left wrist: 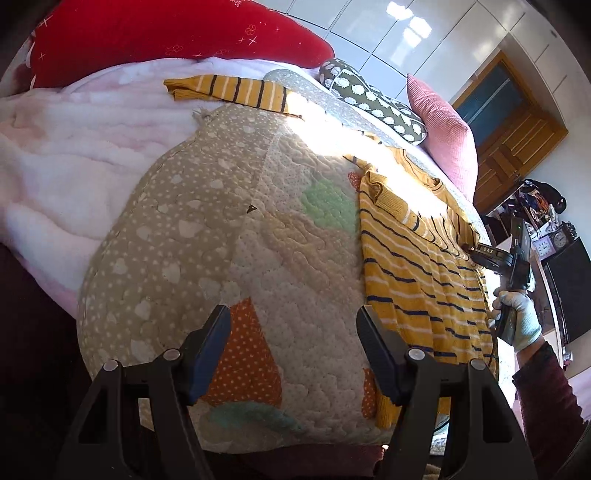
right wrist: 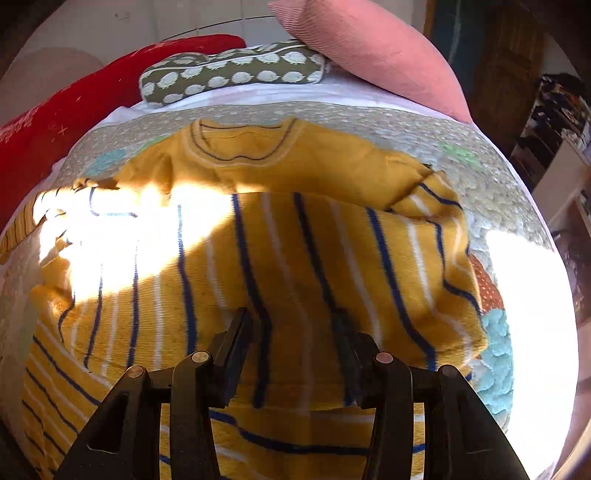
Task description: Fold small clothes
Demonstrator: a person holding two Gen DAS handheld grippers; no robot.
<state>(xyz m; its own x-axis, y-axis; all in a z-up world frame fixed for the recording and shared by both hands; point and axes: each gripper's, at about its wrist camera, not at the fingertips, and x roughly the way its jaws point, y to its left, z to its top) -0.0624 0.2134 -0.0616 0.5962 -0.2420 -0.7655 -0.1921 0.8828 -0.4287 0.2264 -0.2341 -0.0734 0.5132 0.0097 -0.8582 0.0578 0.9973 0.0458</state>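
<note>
A yellow knit sweater [left wrist: 406,266] with blue and white stripes lies on the patchwork quilt [left wrist: 258,221], at its right side. One striped sleeve [left wrist: 229,88] stretches away to the far left. My left gripper [left wrist: 292,314] hangs open over bare quilt, left of the sweater, with nothing between its fingers. A gloved hand [left wrist: 521,314] holds my right gripper [left wrist: 471,249] at the sweater's right edge. In the right wrist view the sweater [right wrist: 295,240] fills the middle, collar at the far end, a striped panel folded across it. My right gripper [right wrist: 291,317] stands part open just over that panel.
A red pillow [left wrist: 147,33], an olive dotted cushion [left wrist: 369,99] and a pink cushion [left wrist: 443,129] line the far edge. A pink fleece blanket [left wrist: 74,147] lies left of the quilt. Shelves with a clock [left wrist: 554,240] and a wooden door [left wrist: 517,129] stand at the right. Strong sunlight washes out part of the cloth.
</note>
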